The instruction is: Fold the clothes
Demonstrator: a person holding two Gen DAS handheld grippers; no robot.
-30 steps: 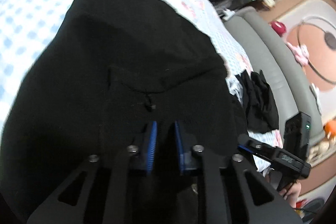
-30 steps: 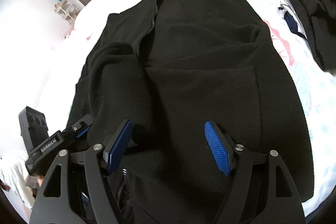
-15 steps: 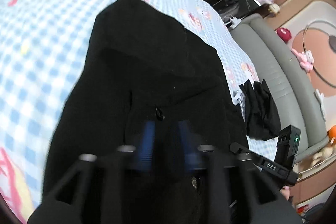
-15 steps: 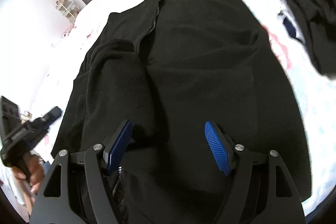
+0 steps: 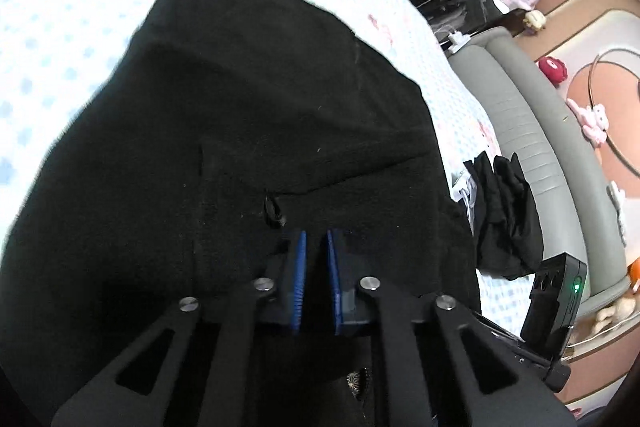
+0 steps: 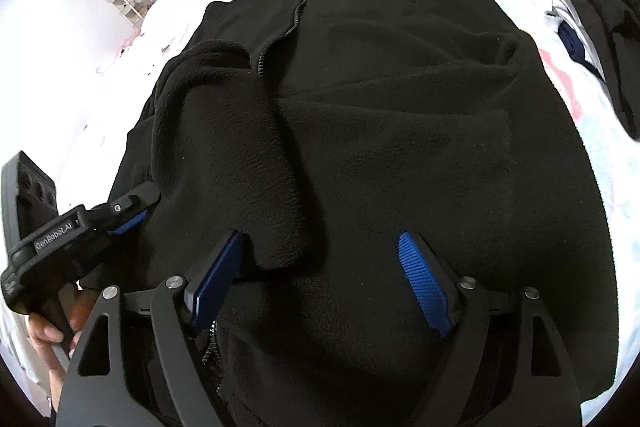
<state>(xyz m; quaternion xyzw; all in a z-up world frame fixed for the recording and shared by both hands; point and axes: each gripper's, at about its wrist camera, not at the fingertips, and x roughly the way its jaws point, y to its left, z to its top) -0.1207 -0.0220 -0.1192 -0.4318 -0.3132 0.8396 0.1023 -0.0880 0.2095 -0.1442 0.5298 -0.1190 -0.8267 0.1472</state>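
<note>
The black fleece jacket (image 6: 380, 131) lies spread over the checked bedsheet (image 5: 52, 39), filling the centre of both views. The left gripper (image 5: 317, 281) has its blue pads nearly together at lower centre — a narrow gap remains, and whether fabric is pinched there cannot be told. The right gripper (image 6: 320, 283) is spread wide at the lower frame, holding nothing — its left pad (image 6: 216, 279) touches a folded sleeve edge. A pile of dark clothes (image 6: 592, 7) sits at upper right.

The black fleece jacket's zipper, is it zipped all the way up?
No. On the black fleece jacket, the zipper is shut at the far end, then its teeth part nearer the open right claw.
</note>
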